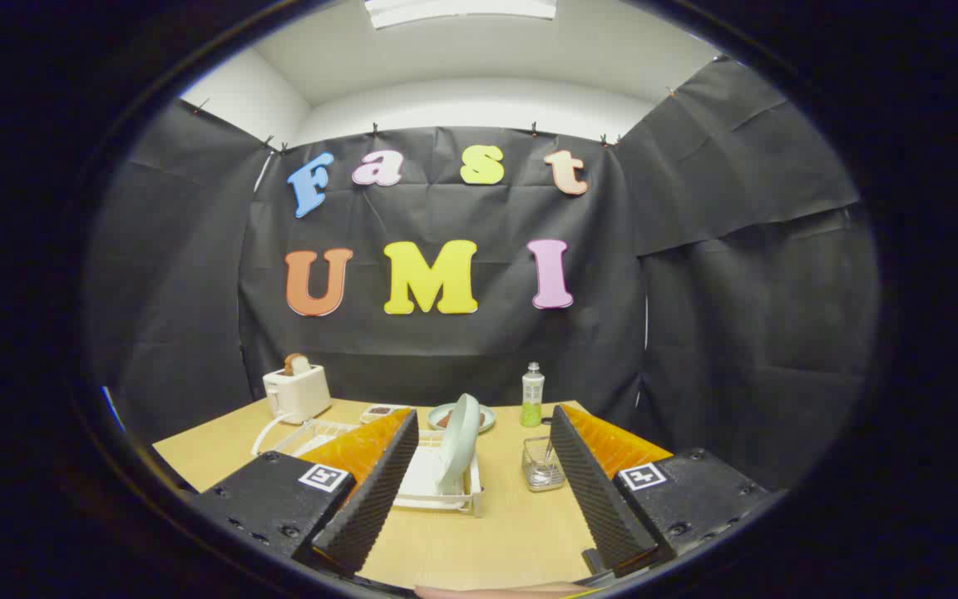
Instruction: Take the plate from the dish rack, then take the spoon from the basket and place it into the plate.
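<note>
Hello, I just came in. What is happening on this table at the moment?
A person holds a two-finger tool above a wooden table. Its fingers are open and hold nothing. Between and just ahead of them, a pale green plate stands upright in a white dish rack. A spoon sits in a small clear basket beside the rack. Beyond them are a toaster, a green bottle and a second plate. No step of the task is done yet.
</note>
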